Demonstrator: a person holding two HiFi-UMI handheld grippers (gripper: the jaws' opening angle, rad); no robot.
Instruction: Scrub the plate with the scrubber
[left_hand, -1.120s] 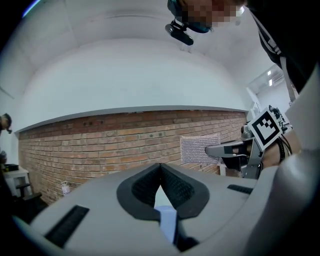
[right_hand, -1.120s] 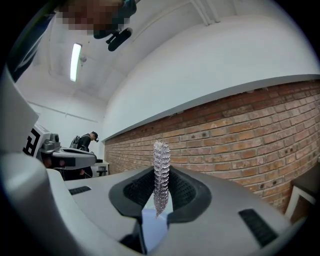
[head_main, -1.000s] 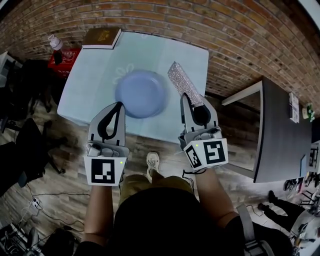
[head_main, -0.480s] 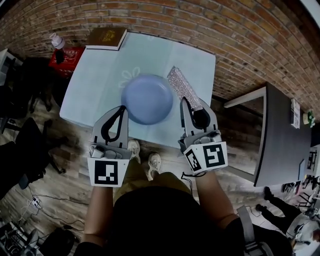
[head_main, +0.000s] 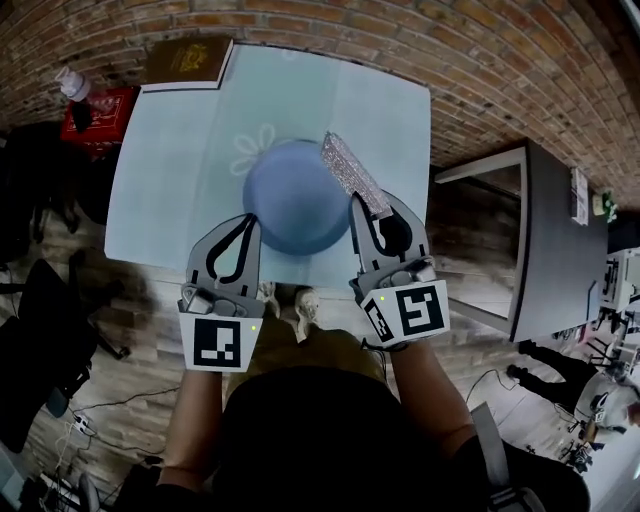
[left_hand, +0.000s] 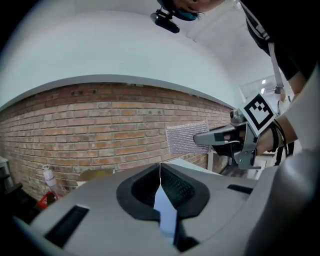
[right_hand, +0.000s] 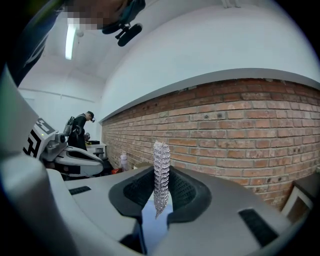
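On the table (head_main: 180, 150) the blue plate (head_main: 290, 195) lay loose near the front edge; we judged a hard stroke could shove it off. The scrubber (head_main: 350, 172), clamped by one end in our right gripper's (head_main: 374, 208) jaws over the plate's rim, might twist free. Our left gripper's (head_main: 243, 218) jaws sat together, empty.

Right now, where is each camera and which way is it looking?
Head view: on the person's head, looking down at blue plate, table, left gripper, right gripper, forearms.
Left gripper view: on left gripper, facing brick wall past its shut fingers.
Right gripper view: on right gripper, facing that wall past clamped scrubber.
Both gripper views share the wall.
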